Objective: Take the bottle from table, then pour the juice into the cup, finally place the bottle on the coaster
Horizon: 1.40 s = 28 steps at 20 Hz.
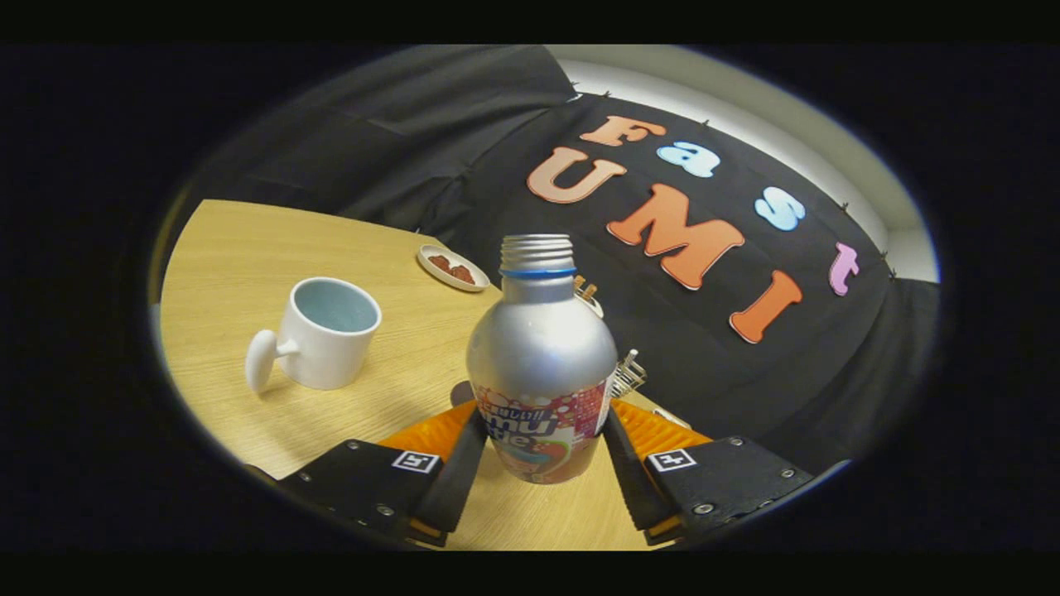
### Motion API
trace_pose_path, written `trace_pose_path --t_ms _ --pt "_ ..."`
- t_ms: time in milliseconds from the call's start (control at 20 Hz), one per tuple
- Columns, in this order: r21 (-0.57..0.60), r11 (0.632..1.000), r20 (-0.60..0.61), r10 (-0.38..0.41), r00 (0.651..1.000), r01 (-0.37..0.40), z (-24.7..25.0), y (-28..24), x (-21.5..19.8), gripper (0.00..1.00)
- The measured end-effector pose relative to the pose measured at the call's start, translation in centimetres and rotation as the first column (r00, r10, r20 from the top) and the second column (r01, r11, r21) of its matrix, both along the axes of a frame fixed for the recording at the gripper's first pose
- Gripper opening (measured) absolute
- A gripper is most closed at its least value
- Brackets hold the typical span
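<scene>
The bottle (540, 364) stands upright between my fingers (462, 463), its long axis vertical, the uncapped threaded neck pointing up. It looks like thin metal: stiff, smooth, probably slippery, and heavier low down if juice is inside. I take it low on the labelled body, where both fingers press its sides. Its base seems near the tabletop (240, 273); I cannot tell if it touches. The cup (325, 333) sits beyond, to the left, mouth up.
</scene>
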<state>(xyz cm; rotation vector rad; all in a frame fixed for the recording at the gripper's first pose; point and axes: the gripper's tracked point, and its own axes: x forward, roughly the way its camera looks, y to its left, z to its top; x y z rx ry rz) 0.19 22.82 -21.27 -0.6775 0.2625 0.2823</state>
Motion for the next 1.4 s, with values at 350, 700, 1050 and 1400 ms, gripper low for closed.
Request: trace_pose_path --t_ms 350,700,1050,1400 --pt "-0.186 0.982 0.059 0.054 0.997 -0.042 1.1 1.8 0.6 0.76" --pt "-0.401 0.912 0.117 0.148 0.982 -0.09 1.4 3.7 0.4 0.76" --pt "-0.519 0.848 0.142 0.213 0.967 -0.111 1.9 4.9 0.8 0.76" --pt "-0.641 0.757 0.153 0.289 0.945 -0.127 2.0 5.6 0.8 0.76"
